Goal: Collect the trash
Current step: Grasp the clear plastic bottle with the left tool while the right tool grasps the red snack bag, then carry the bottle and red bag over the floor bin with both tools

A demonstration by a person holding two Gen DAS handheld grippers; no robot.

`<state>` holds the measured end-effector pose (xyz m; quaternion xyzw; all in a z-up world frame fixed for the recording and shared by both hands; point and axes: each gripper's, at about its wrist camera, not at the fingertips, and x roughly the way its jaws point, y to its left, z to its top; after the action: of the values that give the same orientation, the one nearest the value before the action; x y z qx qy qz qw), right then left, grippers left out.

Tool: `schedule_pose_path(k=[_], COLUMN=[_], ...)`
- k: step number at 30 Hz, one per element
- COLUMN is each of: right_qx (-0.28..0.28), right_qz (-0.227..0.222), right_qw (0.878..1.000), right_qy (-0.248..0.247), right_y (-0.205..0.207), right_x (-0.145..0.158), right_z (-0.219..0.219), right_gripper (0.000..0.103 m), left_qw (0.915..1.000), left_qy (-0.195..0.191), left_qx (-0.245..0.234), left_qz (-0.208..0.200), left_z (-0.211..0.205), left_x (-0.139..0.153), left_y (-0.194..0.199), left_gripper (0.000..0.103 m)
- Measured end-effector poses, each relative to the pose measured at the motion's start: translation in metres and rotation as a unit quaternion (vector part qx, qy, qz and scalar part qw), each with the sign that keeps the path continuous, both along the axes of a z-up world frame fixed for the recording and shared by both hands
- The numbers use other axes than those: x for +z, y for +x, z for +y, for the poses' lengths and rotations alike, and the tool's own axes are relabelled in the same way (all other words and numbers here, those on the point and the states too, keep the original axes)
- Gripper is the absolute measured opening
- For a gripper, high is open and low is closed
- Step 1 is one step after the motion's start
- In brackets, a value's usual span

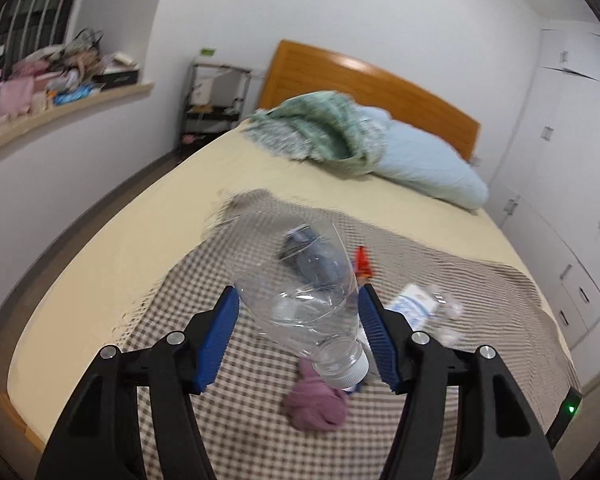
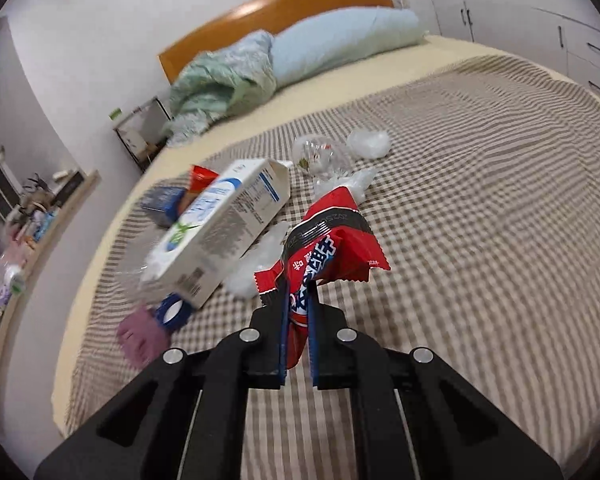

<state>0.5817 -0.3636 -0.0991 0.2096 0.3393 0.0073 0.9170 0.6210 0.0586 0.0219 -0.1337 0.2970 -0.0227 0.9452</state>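
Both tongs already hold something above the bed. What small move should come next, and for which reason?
Probably carry both pieces off the bed to wherever trash is gathered; no bin shows in either view. The left tongs grip a clear plastic bottle, the right tongs pinch a red snack wrapper, so neither can take the milk carton yet.

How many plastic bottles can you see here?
2: one clear bottle held in the left gripper, and a crushed bottle lying on the checked blanket. More may be hidden.
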Motion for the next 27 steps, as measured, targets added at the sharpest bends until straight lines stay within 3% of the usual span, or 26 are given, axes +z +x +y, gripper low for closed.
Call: schedule_pose_path(k=[9, 18, 23, 27], right_qx=[-0.054, -0.099, -0.121, -0.147], right_qz=[-0.024, -0.006, 0.028, 0.065], right_qw=[0.998, 0.994, 0.989, 0.985], right_qy=[-0.018, -0.034, -0.075, -0.067], right_y=[-0.121, -0.213, -0.265, -0.301], right_x=[0.030, 0.022, 0.006, -0.027], right_z=[-0.068, -0.139, -0.182, -0.209], right_gripper=[0.008, 0.008, 0.008, 0.008], left_qw=[0.9963, 0.9837, 0.9639, 0.9421], left_qy=[0.003, 0.003, 0.014, 0.026], left_qx=[-0.077, -0.179, -0.266, -0.332], left_qz=[-0.037, -0.012, 0.010, 0.037], left_z=[-0.080, -0.206, -0.296, -0.365], left_x=[0.047, 0.029, 0.003, -0.031], left_y=[-0.071, -0.130, -0.167, -0.199], left_gripper=[0.059, 0.059, 0.059, 0.059])
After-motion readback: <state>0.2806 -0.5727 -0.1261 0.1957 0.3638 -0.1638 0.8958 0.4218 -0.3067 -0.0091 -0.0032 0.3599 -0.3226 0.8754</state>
